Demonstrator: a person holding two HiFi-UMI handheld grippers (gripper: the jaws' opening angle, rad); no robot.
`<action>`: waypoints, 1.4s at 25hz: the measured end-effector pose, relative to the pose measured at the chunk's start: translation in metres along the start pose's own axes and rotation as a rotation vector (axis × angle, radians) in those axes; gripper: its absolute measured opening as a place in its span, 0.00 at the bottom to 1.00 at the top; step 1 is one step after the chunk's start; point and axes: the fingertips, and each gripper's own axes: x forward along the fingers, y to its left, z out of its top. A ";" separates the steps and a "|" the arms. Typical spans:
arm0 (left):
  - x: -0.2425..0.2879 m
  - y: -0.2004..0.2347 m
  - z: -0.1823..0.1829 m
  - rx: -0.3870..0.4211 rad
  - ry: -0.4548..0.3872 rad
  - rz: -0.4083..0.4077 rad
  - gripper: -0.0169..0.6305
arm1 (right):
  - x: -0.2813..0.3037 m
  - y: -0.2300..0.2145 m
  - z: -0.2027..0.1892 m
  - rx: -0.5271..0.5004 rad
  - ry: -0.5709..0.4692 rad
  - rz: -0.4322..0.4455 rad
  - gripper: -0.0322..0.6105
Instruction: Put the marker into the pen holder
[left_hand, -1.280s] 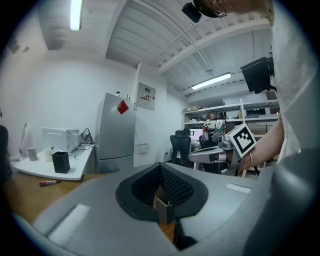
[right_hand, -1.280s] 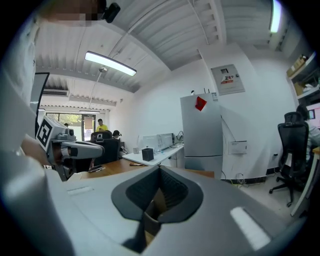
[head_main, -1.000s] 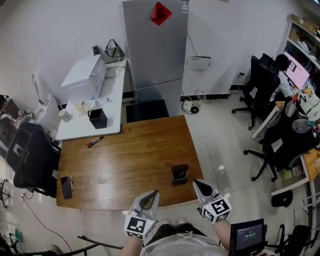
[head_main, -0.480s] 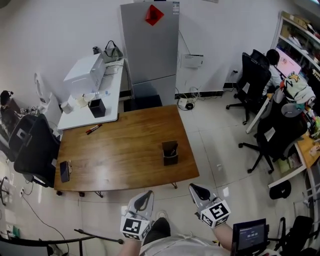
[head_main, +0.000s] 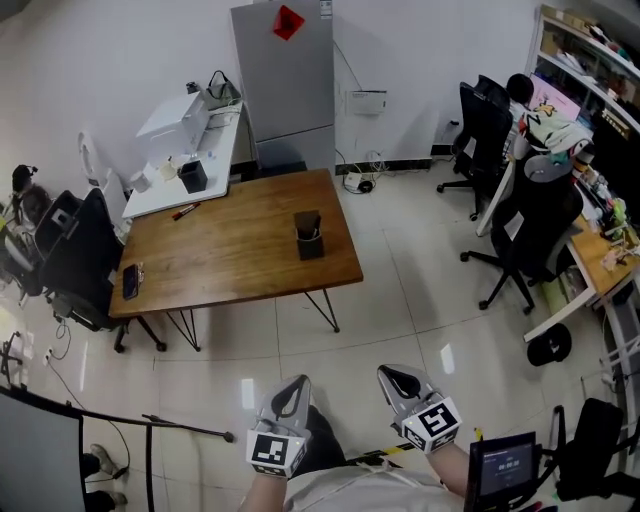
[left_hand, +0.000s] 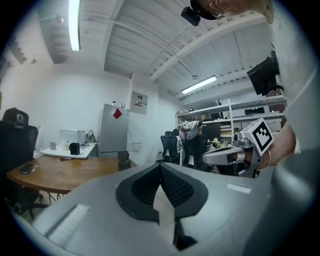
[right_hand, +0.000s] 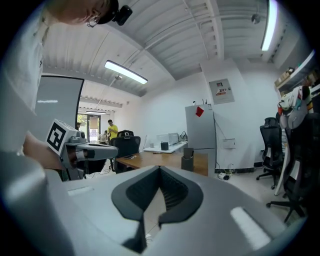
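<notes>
The dark pen holder (head_main: 308, 235) stands on the wooden table (head_main: 220, 260), near its right end, with something thin sticking out of it. A red marker (head_main: 186, 211) lies on the white side table (head_main: 200, 190) behind it. My left gripper (head_main: 297, 386) and right gripper (head_main: 398, 377) hover over the tiled floor, well short of the table, both shut and empty. In the left gripper view the shut gripper (left_hand: 160, 168) points toward the pen holder (left_hand: 123, 161). The right gripper view shows the shut gripper (right_hand: 160, 170) aimed at the pen holder (right_hand: 188, 159).
A phone (head_main: 130, 281) lies at the table's left end beside a black chair (head_main: 75, 255). A black box (head_main: 193, 176) and a printer (head_main: 182, 117) sit on the white table. Office chairs (head_main: 530, 225) stand at the right, a grey cabinet (head_main: 285, 85) behind.
The view has backed away from the table: it now lies far ahead, with open floor between it and the grippers. Both grippers stay shut and low in the frame.
</notes>
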 end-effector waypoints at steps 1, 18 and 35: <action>-0.011 -0.011 0.001 0.002 -0.002 0.003 0.05 | -0.013 0.006 -0.001 0.003 -0.002 0.001 0.05; -0.098 -0.049 0.035 0.019 -0.044 0.001 0.05 | -0.063 0.091 0.039 -0.026 -0.079 0.057 0.05; -0.091 -0.026 0.039 -0.008 -0.056 -0.034 0.05 | -0.042 0.100 0.049 -0.033 -0.084 0.042 0.05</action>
